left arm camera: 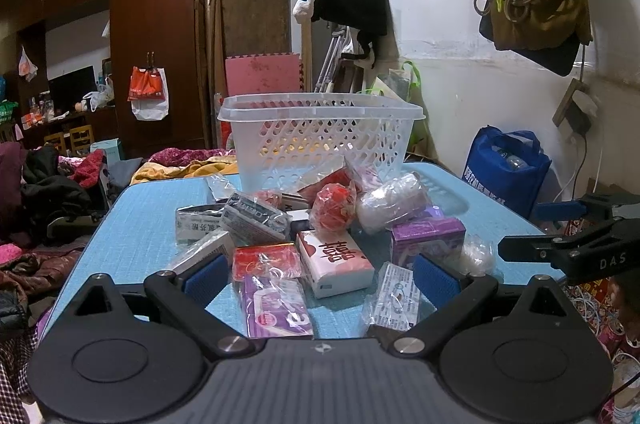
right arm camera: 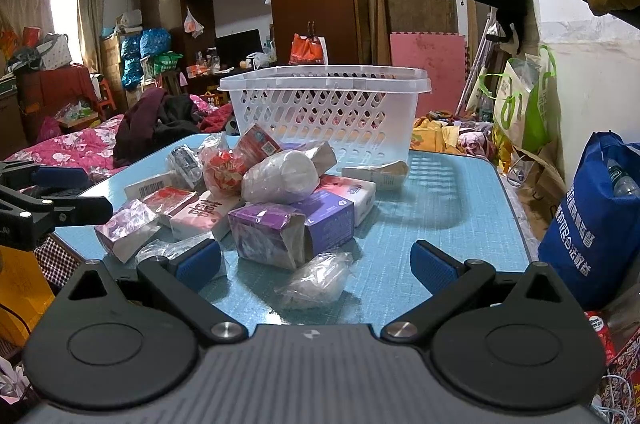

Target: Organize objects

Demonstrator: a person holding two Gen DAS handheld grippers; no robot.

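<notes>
A white perforated basket (left arm camera: 320, 139) stands at the far side of the blue table (left arm camera: 136, 224); it also shows in the right wrist view (right arm camera: 324, 103). Before it lies a pile of several packets: a purple box (left arm camera: 428, 238) (right arm camera: 292, 228), a white and pink tissue pack (left arm camera: 336, 262) (right arm camera: 204, 214), a red wrapped ball (left arm camera: 332, 207) (right arm camera: 224, 169), a white wrapped roll (left arm camera: 390, 203) (right arm camera: 280, 177). My left gripper (left arm camera: 320, 280) is open and empty at the near edge, over a purple packet (left arm camera: 276, 304). My right gripper (right arm camera: 316, 264) is open and empty, near a clear plastic bag (right arm camera: 316, 280).
A blue shopping bag (right arm camera: 592, 224) stands right of the table. A bed with clothes (right arm camera: 80, 147) lies to the left. Wardrobes, a pink foam mat (left arm camera: 262, 73) and hanging clothes fill the back. Bare blue table top (right arm camera: 452, 207) lies right of the pile.
</notes>
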